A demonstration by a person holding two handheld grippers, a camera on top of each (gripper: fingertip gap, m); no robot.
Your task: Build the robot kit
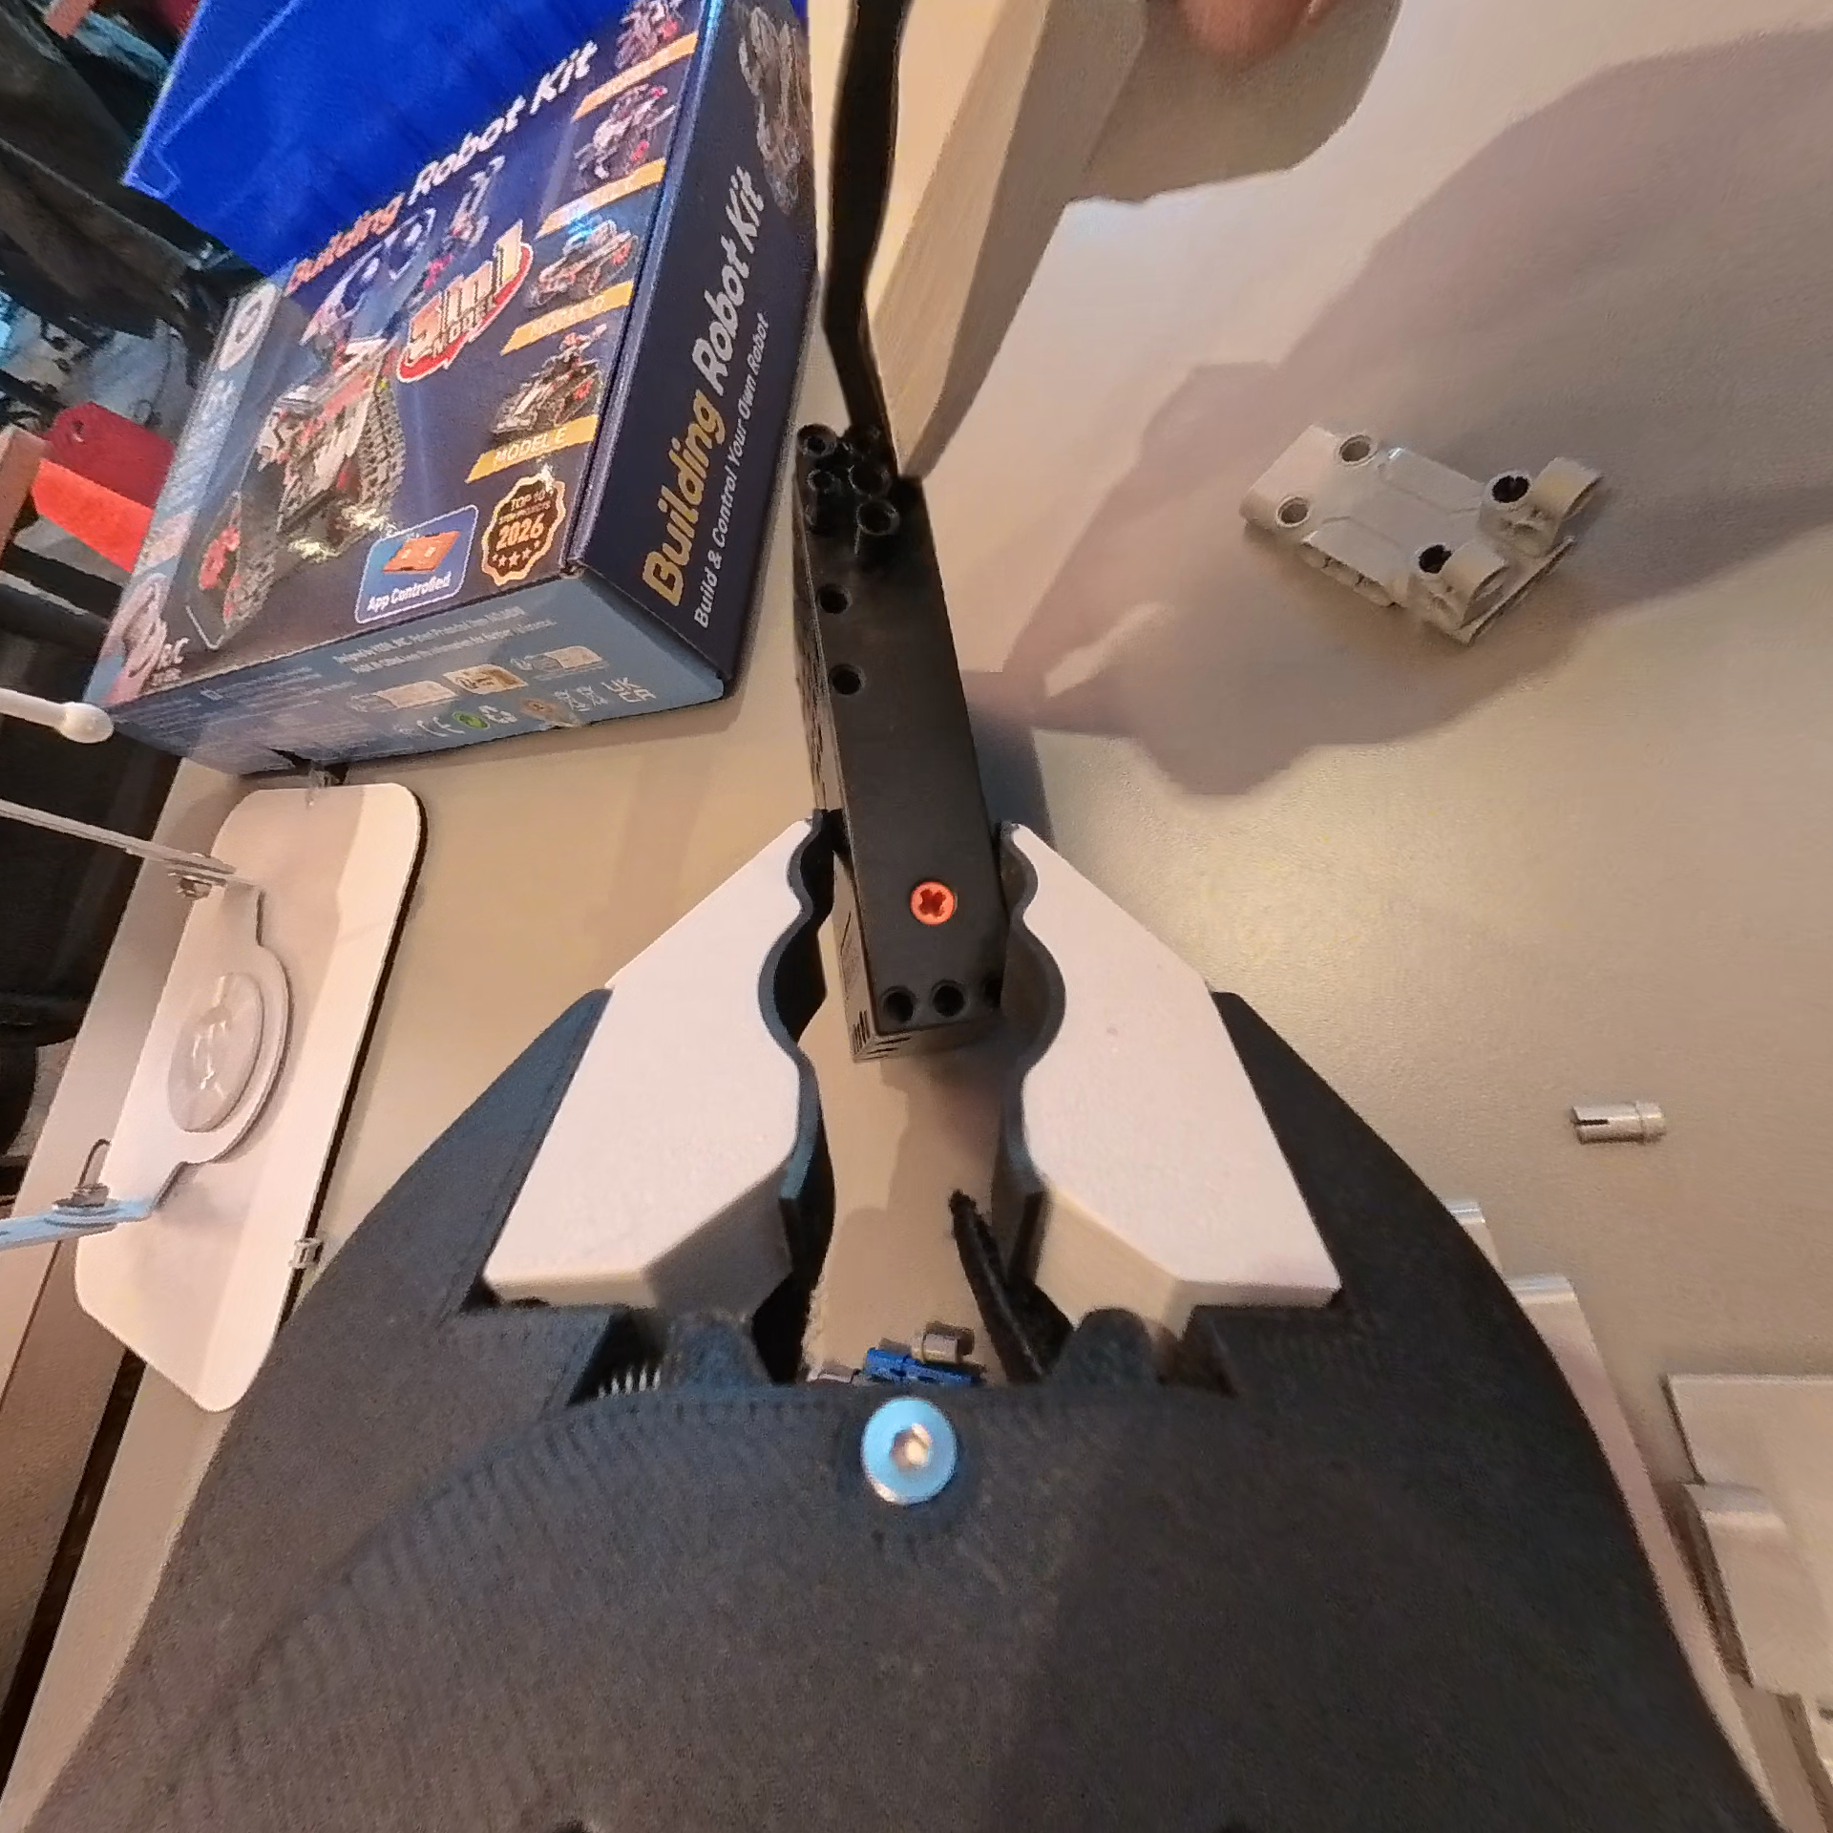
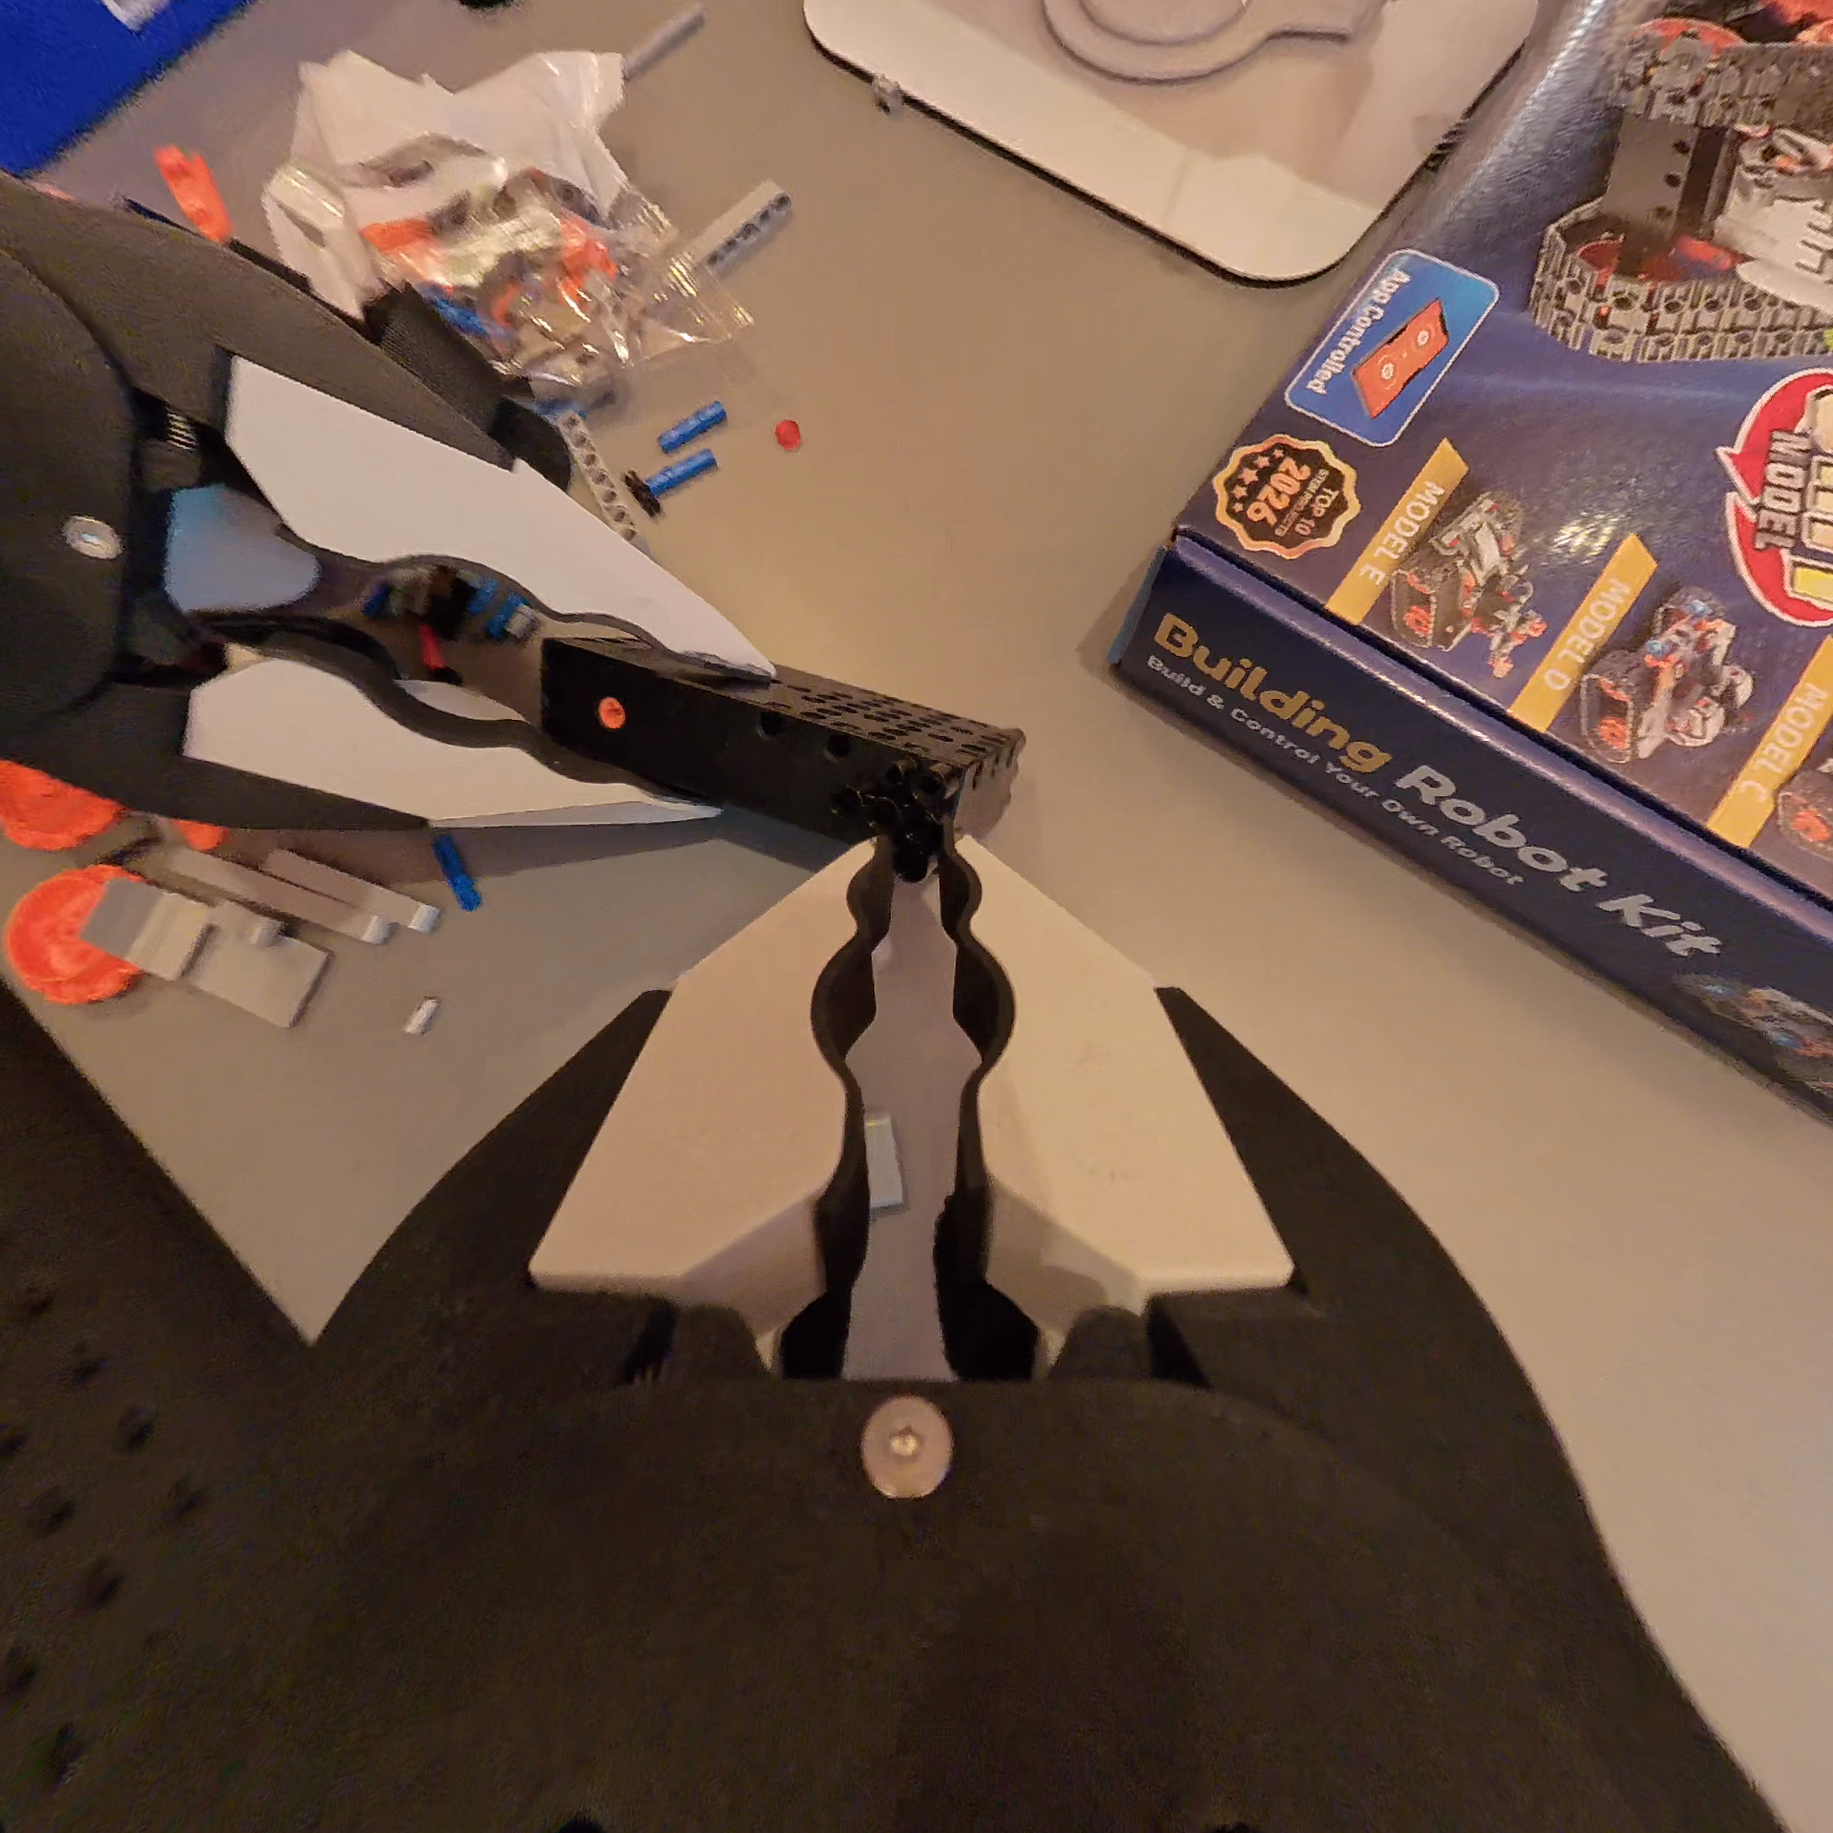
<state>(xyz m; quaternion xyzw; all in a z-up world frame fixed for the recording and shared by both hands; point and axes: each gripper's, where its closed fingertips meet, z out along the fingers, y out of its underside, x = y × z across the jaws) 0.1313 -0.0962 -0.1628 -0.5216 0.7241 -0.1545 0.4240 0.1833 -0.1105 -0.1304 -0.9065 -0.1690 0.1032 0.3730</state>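
The left gripper (image 1: 913, 873) is clamped on the near end of a long black block (image 1: 888, 754) with holes and an orange socket, and holds it above the table (image 1: 1289, 893). The right gripper (image 2: 911, 861) pinches a small black pin piece (image 2: 908, 848) at the far end of this block (image 2: 754, 729); its fingers are almost together. Just beside the left gripper lie a small grey pin (image 1: 1617, 1126) and, farther, a light grey housing part (image 1: 1418, 531). A dark blue kit box (image 1: 476, 397) stands to the left, beyond a white pad (image 1: 337, 1041). In the right wrist view, a clear bag of parts (image 2: 516, 248), blue pins (image 2: 689, 427) and orange wheels (image 2: 60, 937) lie behind the left gripper (image 2: 739, 739).
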